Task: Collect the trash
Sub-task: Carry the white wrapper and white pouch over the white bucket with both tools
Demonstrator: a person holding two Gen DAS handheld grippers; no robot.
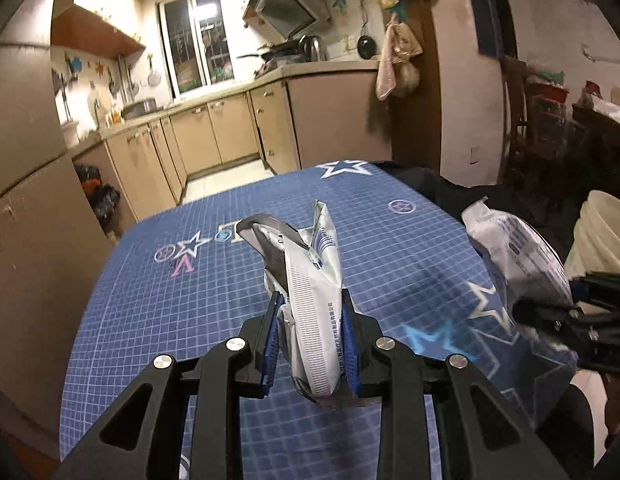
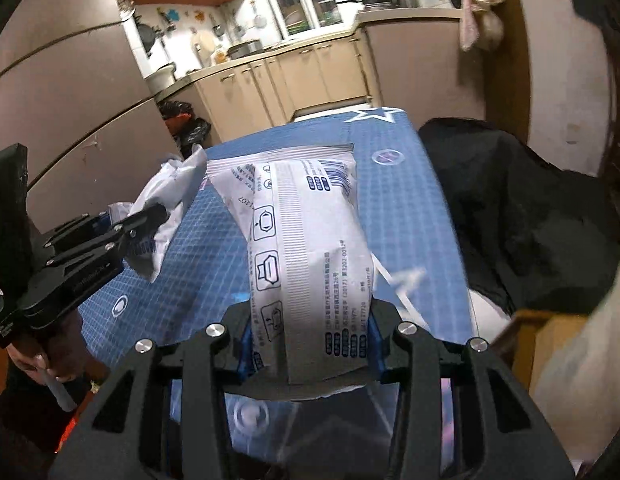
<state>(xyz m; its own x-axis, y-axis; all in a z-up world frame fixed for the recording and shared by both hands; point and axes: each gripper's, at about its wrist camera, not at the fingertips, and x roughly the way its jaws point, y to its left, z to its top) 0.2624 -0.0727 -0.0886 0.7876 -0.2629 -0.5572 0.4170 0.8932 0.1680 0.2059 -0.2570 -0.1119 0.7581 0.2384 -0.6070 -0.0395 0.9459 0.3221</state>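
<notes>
The left gripper [image 1: 312, 344] is clamped tight on a crumpled, emptied white wrapper [image 1: 310, 276]. Its blue pads [image 1: 269, 344] press the wrapper from both sides, and the torn, flattened top sticks up above the fingertips. The wrapper is lifted clear of the surface beneath.

The right gripper [image 2: 310, 336] is closed around a fuller white packet [image 2: 305, 248] printed with blue text, icons and a barcode. The packet stands up between the jaws, which sit wider apart than the left pair because the packet is bulkier. It too is held in the air.

Each gripper shows in the other's view: the right one at the right edge of the left view, the left one at the left edge of the right view, with a hand [image 2: 45, 348] below it.

Beneath both lies a table with a blue grid-patterned cloth [image 1: 213, 292] marked with stars. No other litter is visible on the part of the cloth in view. A pale bucket-like container [image 1: 602, 236] stands off the table's right edge; whether it is the bin cannot be told. Beyond are kitchen cabinets [image 1: 213, 132].

As a judgement, the picking-up looks done for these two pieces; dropping them into a bin is what remains.
</notes>
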